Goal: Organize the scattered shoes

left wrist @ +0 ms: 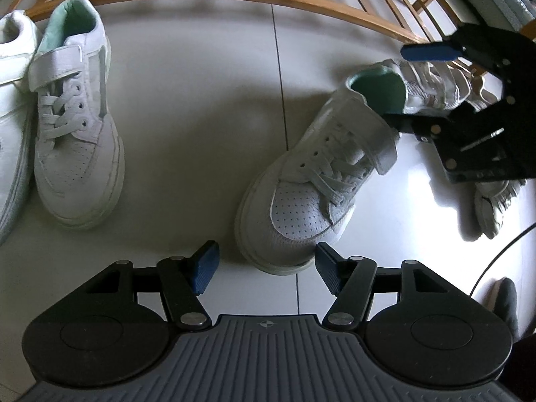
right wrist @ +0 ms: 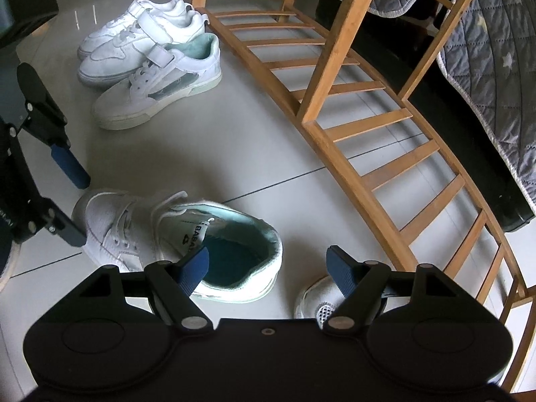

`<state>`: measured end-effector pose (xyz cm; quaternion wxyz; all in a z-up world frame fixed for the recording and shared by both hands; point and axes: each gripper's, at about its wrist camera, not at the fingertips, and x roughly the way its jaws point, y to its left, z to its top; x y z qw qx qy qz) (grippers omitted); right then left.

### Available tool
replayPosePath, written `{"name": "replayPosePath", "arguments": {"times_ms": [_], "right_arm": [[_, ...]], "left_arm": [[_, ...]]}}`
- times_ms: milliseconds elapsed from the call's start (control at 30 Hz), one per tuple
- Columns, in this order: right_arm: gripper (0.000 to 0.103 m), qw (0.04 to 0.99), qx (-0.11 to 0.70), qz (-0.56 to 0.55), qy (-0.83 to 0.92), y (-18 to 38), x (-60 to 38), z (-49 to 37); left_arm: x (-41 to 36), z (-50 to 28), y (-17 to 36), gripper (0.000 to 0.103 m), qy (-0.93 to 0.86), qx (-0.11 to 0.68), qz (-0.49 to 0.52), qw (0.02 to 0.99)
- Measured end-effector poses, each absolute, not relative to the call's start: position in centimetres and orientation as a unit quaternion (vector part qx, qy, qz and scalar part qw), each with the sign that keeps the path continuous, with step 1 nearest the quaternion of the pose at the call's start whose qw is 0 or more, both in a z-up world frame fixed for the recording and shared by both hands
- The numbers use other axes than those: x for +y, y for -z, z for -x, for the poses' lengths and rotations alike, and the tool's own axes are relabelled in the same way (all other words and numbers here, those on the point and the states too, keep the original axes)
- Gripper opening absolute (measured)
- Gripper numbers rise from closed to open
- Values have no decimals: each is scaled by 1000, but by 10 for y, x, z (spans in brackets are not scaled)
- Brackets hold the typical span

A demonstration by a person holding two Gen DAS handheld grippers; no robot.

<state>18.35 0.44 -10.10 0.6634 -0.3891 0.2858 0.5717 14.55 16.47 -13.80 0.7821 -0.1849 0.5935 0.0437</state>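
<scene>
1. Two grippers flank the stray white sneaker (left wrist: 311,181) on the floor (left wrist: 201,100).
2. Left gripper (left wrist: 264,268) gapes wide, empty, at its toe.
3. Right gripper (right wrist: 266,269) stands wide with one pad seemingly inside the collar, likely to carry it toward the paired shoes (right wrist: 147,63).

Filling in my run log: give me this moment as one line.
left gripper: open, at toe of mint-lined sneaker | right gripper: open, one finger inside its collar | matching sneaker: beside wooden rack

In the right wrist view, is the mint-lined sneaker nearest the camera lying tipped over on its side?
No: the mint-lined sneaker stands upright on its sole on the floor, its opening facing up.
</scene>
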Motion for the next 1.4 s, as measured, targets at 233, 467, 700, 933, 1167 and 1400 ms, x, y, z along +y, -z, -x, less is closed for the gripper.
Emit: {"name": "replayPosePath", "arguments": {"times_ms": [233, 467, 700, 933, 1167, 1400], "right_arm": [[80, 657, 294, 392, -573, 100, 1, -184], [80, 644, 310, 400, -574, 100, -2, -184], [80, 632, 339, 396, -573, 103, -9, -185], [80, 631, 357, 388, -569, 104, -12, -186], [79, 622, 408, 360, -562, 108, -14, -194], [79, 615, 435, 349, -558, 111, -17, -193]], "left_arm": [[175, -131, 122, 64, -58, 587, 189, 785], [175, -138, 120, 62, -72, 580, 188, 789], [172, -142, 120, 54, -69, 577, 194, 790], [167, -148, 122, 51, -63, 579, 191, 790], [167, -154, 120, 50, -66, 572, 194, 794], [166, -157, 118, 50, -69, 567, 198, 797]]}}
